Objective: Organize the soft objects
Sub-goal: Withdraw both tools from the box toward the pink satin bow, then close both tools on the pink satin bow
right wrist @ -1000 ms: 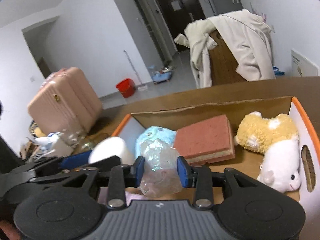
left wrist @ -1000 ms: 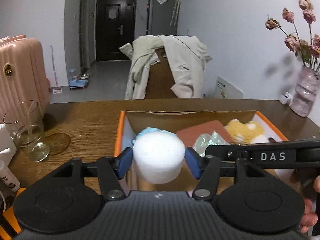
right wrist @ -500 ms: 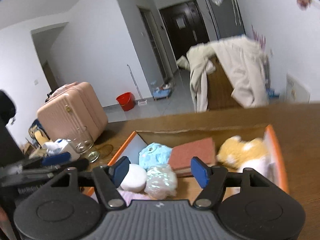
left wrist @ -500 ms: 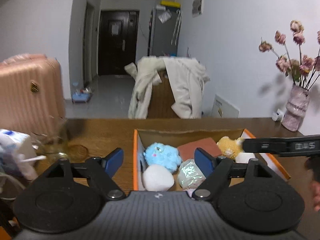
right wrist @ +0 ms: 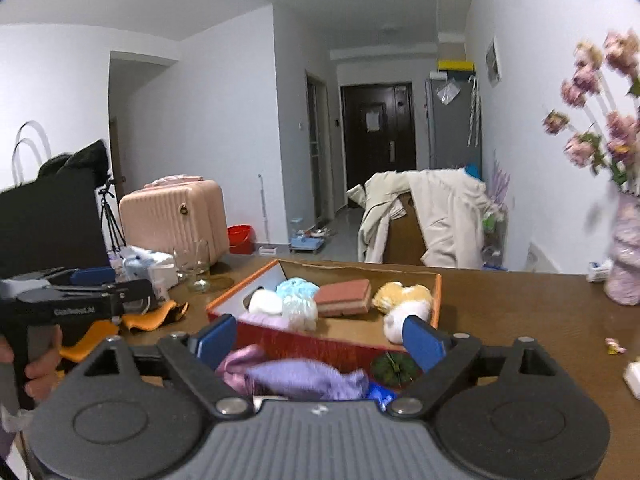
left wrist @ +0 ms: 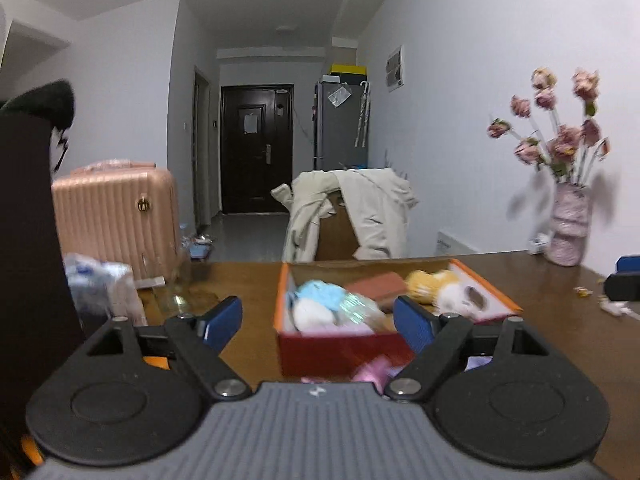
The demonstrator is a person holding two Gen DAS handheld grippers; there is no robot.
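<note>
Seven soft objects in one orange box, two cloths outside, both grippers' fingers wide, empty.

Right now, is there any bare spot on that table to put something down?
Yes: the brown table top between the orange box and the flower vase is mostly bare, with a few scraps nearer. The left side is crowded: drinking glass, orange cloth. A purple cloth lies before the box.

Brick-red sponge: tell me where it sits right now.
In the right wrist view, the brick-red sponge lies mid-box, between the blue plush and yellow plush.
</note>
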